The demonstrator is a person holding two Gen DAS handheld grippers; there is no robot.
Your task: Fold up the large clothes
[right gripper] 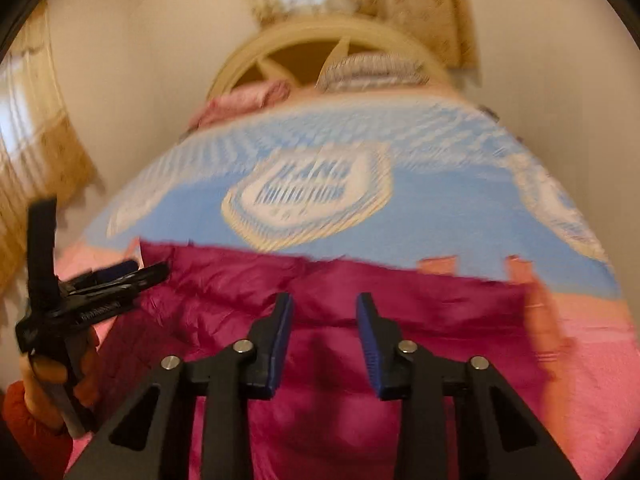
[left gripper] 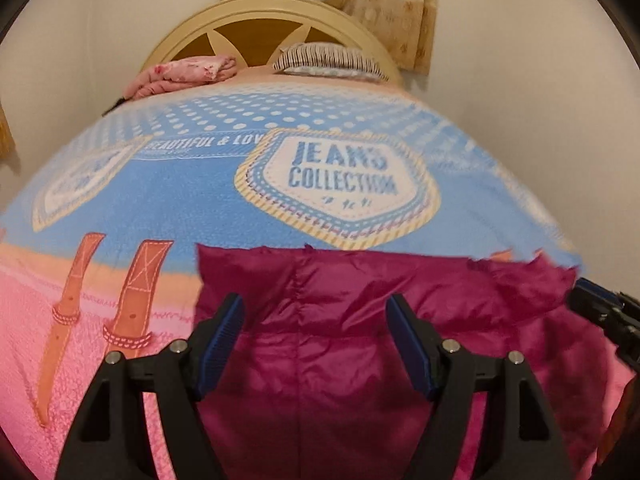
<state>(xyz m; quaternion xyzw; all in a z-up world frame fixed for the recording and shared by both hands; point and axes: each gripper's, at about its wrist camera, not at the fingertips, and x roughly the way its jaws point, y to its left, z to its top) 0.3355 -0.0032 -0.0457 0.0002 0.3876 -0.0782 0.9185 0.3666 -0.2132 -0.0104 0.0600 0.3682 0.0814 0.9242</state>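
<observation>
Both the left gripper (left gripper: 316,316) and right gripper (right gripper: 324,312) are hovering, jaws apart and empty, over the folded magenta jacket (left gripper: 344,320) lying ahead of and beneath them on the bed (left gripper: 180,192), suggesting a release between folds, the next likely requiring a fresh edge grasp.

Magenta jacket (left gripper: 360,340), blue-pink blanket (left gripper: 180,208)

garment: magenta jacket (left gripper: 360,340) of shiny, crinkled, padded fabric; seen too in the right wrist view (right gripper: 340,320)
seam: one stitched line runs down it, left of centre in the left wrist view
state: spread fairly flat, with soft wrinkles; top edge straight, slightly ragged at the right corner
place: on the near end of the bed; upper edge at the blue band, lower part over the pink
</observation>
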